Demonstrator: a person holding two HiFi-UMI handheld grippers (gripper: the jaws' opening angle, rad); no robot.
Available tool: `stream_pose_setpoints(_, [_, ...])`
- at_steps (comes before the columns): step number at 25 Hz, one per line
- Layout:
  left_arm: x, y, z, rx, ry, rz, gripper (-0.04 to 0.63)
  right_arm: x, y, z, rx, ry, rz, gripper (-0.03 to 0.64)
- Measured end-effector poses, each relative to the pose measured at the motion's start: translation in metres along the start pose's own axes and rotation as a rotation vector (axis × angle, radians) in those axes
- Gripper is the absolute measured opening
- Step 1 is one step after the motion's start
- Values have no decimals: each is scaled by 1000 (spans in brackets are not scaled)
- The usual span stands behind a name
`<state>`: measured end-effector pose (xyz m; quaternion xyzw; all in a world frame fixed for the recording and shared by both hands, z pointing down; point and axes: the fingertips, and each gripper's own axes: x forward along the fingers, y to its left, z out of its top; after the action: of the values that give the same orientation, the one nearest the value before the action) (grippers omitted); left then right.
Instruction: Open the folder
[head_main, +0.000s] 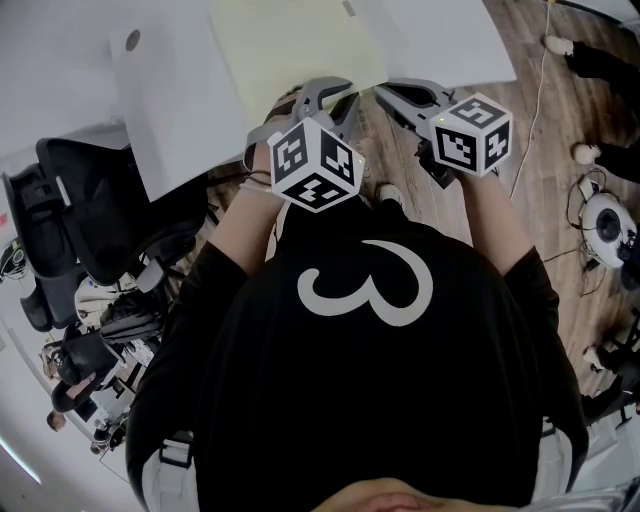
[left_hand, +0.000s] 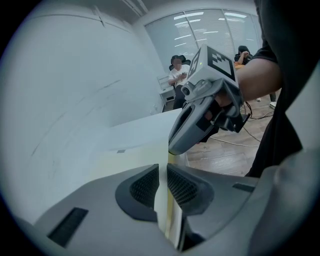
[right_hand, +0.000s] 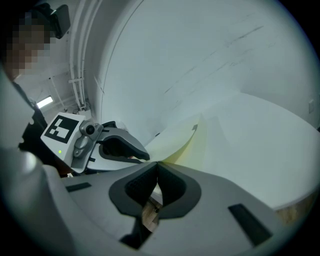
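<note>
A pale yellow folder (head_main: 290, 45) lies on the white table (head_main: 170, 100), its near edge at the table's front. My left gripper (head_main: 340, 92) and right gripper (head_main: 390, 92) both reach that edge side by side. In the left gripper view the left gripper (left_hand: 162, 172) has its ribbed pads closed on the folder's (left_hand: 130, 155) thin white and yellow sheet edge, with the right gripper (left_hand: 172, 149) just beyond. In the right gripper view the right gripper (right_hand: 157, 167) has its tips together on the folder's (right_hand: 185, 140) edge, where a cover curves upward. The left gripper (right_hand: 142, 156) sits close beside it.
A black office chair (head_main: 90, 210) stands left of the person. Wooden floor (head_main: 540, 110) lies to the right with cables and a round white device (head_main: 605, 220). A seated person (left_hand: 177, 75) is far behind the table.
</note>
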<state>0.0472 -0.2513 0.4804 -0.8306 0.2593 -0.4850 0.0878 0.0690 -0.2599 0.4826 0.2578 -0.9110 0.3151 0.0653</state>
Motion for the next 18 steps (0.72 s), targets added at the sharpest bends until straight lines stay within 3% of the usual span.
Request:
stream_pose_setpoints(11, [-3,4,4,-45,-19,-18,54,4,-9,6,-46,9,-41,23])
stream_pose_setpoints(18, [-4,5,3,-29,-17,-22,52,9,-16,6,-79,25,-92,23])
